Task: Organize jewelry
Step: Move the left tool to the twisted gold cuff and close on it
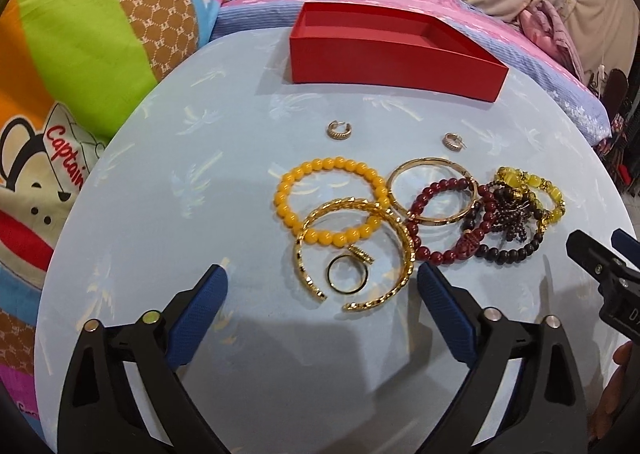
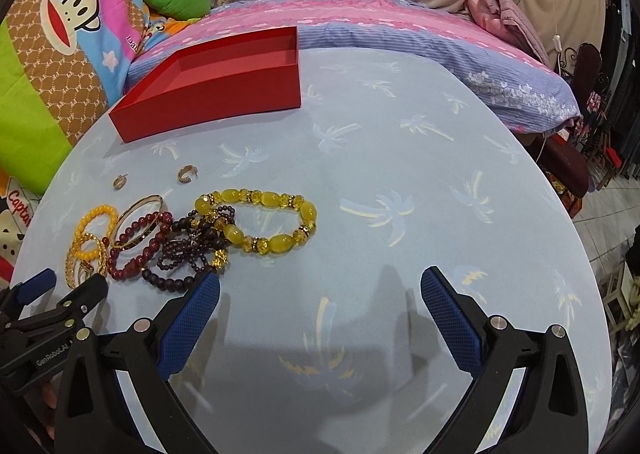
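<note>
A pile of jewelry lies on the light blue table. In the left wrist view I see an orange bead bracelet [image 1: 330, 202], a gold cuff bangle [image 1: 354, 254] with a gold ring [image 1: 347, 274] inside it, a thin gold bangle [image 1: 434, 190], a dark red bead bracelet [image 1: 448, 224], dark bead strands [image 1: 512, 226] and two small hoop earrings [image 1: 338, 129] [image 1: 451, 141]. A yellow bead bracelet [image 2: 260, 220] shows best in the right wrist view. An open red box [image 1: 394, 48] stands behind them, and appears empty. My left gripper [image 1: 322, 286] is open just in front of the gold cuff. My right gripper [image 2: 320, 288] is open, right of the pile.
The round table [image 2: 440, 174] has a cloth with a palm print. A bed with pink and blue covers [image 2: 380, 26] and colourful cushions [image 1: 80, 54] borders its far and left sides. The right gripper's tip [image 1: 592, 254] shows at the right edge of the left wrist view.
</note>
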Demonstrator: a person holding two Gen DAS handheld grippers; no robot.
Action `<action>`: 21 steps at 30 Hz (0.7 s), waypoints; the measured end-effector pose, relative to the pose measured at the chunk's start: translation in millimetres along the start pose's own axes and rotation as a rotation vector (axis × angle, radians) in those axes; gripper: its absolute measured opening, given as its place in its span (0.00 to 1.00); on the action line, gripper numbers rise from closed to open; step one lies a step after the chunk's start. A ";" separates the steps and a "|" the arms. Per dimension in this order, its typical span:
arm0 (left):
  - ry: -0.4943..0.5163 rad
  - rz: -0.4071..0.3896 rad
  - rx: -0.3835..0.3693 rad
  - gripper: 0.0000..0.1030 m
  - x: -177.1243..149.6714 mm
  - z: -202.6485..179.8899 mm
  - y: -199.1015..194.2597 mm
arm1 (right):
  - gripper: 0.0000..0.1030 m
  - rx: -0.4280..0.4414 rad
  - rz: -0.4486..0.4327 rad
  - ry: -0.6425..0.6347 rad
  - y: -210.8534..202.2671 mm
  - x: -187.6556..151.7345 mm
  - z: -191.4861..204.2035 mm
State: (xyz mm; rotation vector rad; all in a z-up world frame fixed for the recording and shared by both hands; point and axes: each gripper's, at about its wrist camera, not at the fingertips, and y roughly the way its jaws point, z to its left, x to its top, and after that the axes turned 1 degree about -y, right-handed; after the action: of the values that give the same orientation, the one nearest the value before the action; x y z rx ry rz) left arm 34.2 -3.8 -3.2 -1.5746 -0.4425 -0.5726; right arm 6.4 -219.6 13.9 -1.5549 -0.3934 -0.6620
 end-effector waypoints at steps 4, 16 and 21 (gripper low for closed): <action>0.018 -0.012 -0.004 0.78 2.0 -3.6 0.4 | 0.94 0.006 0.003 0.001 2.9 2.1 1.7; 0.018 -0.026 -0.048 0.54 4.4 -1.7 -5.1 | 0.94 0.019 -0.006 -0.008 -0.3 2.1 4.9; 0.002 -0.042 -0.056 0.54 6.7 2.8 -15.8 | 0.94 0.035 -0.025 -0.029 -7.3 5.8 11.8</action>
State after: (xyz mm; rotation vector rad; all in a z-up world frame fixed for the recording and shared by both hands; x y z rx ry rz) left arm 30.4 -0.1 13.4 -1.6206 -0.4625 -0.6239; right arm 8.4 -208.0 23.3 -1.5300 -0.4444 -0.6493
